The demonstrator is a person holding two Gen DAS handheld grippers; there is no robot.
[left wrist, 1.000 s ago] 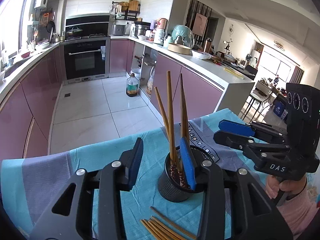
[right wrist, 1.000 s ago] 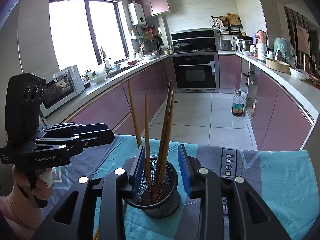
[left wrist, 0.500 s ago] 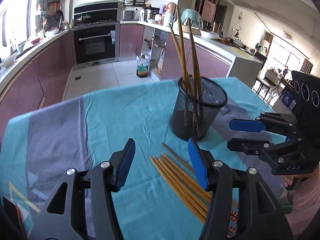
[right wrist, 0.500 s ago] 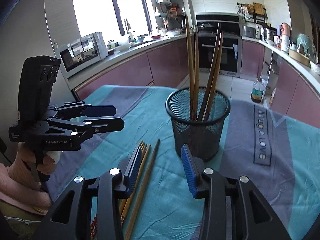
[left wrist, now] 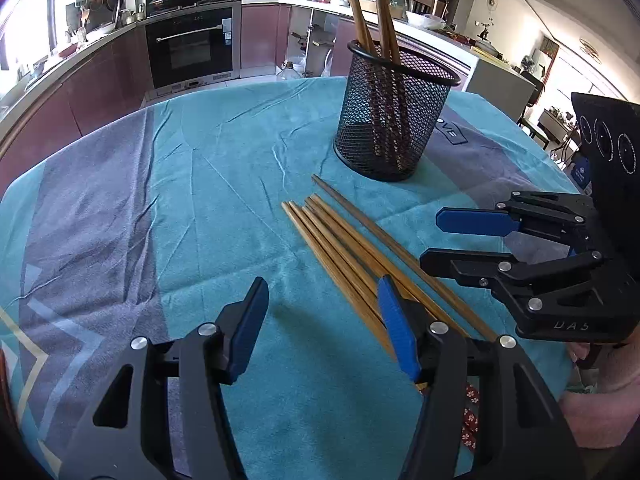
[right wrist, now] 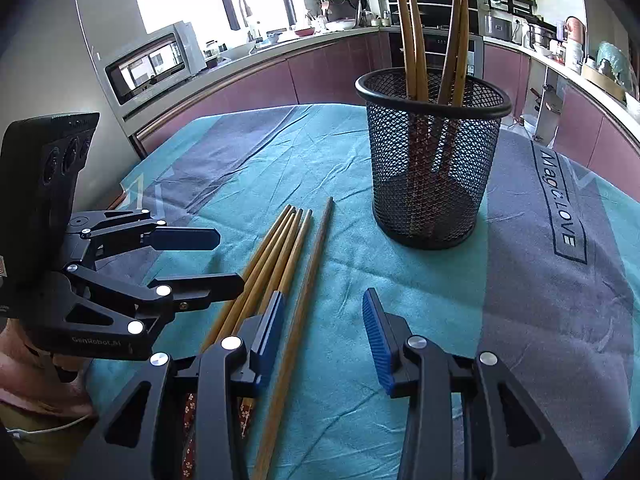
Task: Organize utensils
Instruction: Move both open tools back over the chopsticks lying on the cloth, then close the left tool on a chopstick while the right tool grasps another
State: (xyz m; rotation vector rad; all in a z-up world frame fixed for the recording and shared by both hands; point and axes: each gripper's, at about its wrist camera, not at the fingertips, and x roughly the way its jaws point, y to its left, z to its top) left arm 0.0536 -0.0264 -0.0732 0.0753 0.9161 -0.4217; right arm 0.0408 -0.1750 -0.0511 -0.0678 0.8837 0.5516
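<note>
Left wrist view, bottom of frame: left hand-held gripper [left wrist: 322, 320] with blue pads spread wide, nothing between them. Its right pad sits over the near ends of the loose chopsticks [left wrist: 340, 240]; contact cannot be told.

Right wrist view, bottom of frame: right hand-held gripper [right wrist: 324, 332] also wide apart, empty. One darker chopstick [right wrist: 308, 280] runs up through the gap between its pads; the lighter bundle lies just left of it, partly under the left pad.

Each gripper shows in the other's camera: right one at the right edge of the left view [left wrist: 472, 240], left one at the left edge of the right view [right wrist: 200, 260]. Both jaws parted, held low over the cloth, either side of the chopsticks.

Loose chopsticks: about five light ones side by side, touching, plus the darker one just beside them, all flat on the teal and grey cloth [left wrist: 180, 220] covering the surface. Patterned ends point toward the cameras, tips toward the cup.

Mid-frame, beyond the tips: black mesh cup [right wrist: 432, 152], upright, near the chopstick tips but apart. Four chopsticks [right wrist: 416, 40] stand in it, leaning against the rim.

Far: kitchen with mauve cabinets [left wrist: 100, 76], built-in oven [left wrist: 190, 44], microwave [right wrist: 156, 60] at upper left of the right view.
</note>
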